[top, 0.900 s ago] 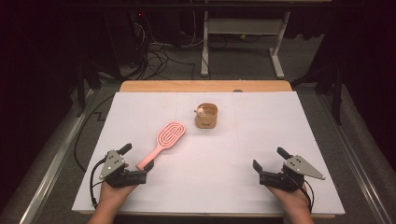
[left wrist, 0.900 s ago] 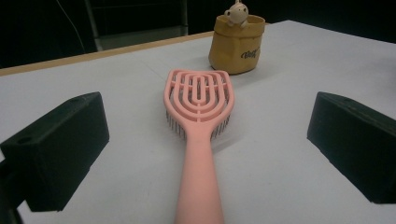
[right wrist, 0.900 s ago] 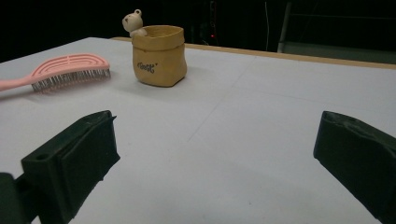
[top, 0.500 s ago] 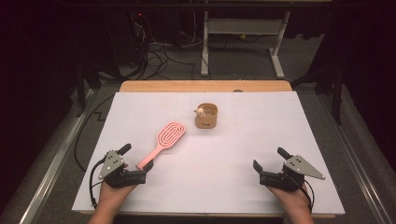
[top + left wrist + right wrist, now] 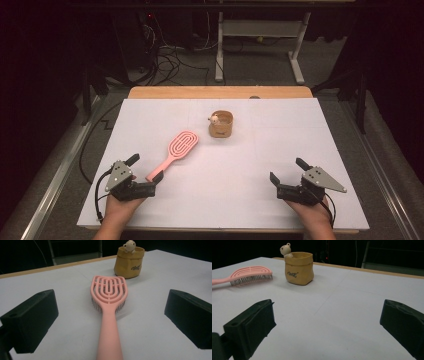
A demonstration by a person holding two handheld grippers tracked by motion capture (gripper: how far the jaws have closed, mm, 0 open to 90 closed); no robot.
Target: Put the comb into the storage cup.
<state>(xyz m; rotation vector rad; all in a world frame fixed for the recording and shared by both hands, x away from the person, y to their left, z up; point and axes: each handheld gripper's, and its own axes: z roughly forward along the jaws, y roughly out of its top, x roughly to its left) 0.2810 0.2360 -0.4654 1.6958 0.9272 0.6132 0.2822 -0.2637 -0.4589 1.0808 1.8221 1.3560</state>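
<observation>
A pink hairbrush lies bristles down on the white table cover, left of centre, with its handle pointing toward the near left. My left gripper rests on the table at that handle's end. In the left gripper view its jaws stand wide open on either side of the brush handle, without touching it. A tan pouch-shaped holder with a small bear figure on its rim stands behind the brush head. My right gripper rests at the near right, open and empty, facing the holder.
The white cover spans nearly the whole table; a wooden strip shows along the far edge. Beyond it, a dark floor holds cables and a white desk frame. Metal rails run along both sides.
</observation>
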